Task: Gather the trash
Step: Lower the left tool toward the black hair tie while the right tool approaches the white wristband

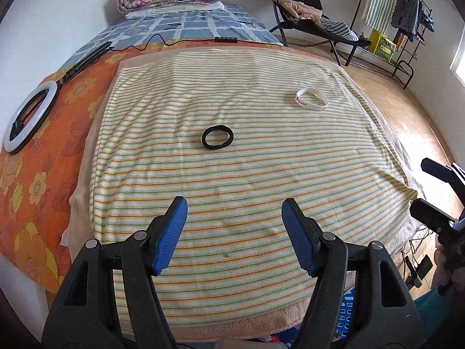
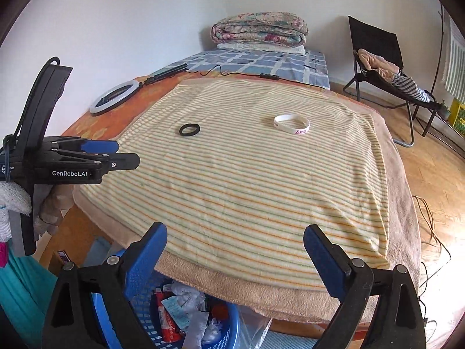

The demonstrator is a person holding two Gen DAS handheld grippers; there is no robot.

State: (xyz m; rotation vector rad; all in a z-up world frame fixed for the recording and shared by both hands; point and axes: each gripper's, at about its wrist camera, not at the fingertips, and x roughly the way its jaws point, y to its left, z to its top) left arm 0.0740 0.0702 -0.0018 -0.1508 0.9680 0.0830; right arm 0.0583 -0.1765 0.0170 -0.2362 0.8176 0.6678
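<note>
Two grippers over a bed draped with a striped towel. Blue basket below the near edge of the bed, holding crumpled paper and wrappers. Ring light lies flat on the orange sheet, left of the towel. Left gripper spread wide, empty, above the towel's near half. Right gripper also spread wide, empty, at the near edge. White wristband far right on the towel; black hair tie near the centre, well apart from it.
</note>
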